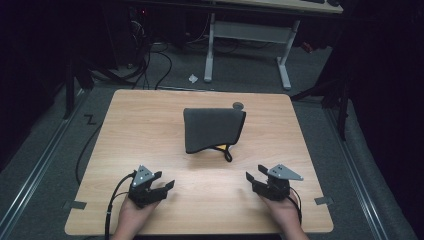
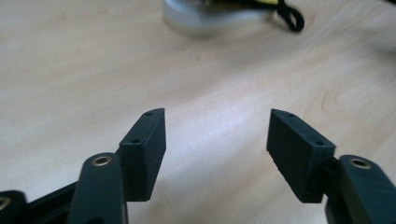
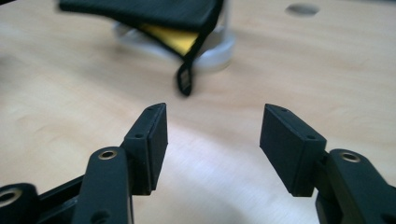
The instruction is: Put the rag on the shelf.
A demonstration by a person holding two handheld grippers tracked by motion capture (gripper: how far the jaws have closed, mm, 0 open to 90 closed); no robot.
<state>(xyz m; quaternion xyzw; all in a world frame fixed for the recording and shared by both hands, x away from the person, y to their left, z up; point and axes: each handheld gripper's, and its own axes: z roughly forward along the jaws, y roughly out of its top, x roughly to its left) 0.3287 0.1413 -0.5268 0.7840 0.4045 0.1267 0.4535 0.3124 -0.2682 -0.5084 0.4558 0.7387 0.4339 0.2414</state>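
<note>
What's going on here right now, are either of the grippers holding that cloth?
No. A person holds a gripper in each hand near the front edge of the wooden table. The left gripper and right gripper both have their jaws open with nothing between them. The dark grey cloth lies draped over a round pale object at mid-table, apart from both grippers, with a yellow patch and a black loop showing at its near edge.

Light wooden table (image 1: pixel 150 130) on grey carpeted floor (image 1: pixel 45 165). White-legged desk frame (image 1: pixel 247 47) behind, near tangled black cables (image 1: pixel 150 60). White paper scrap (image 1: pixel 193 78) on floor. Metal floor rails (image 1: pixel 35 170) at both sides. Dark, unlit surroundings.
</note>
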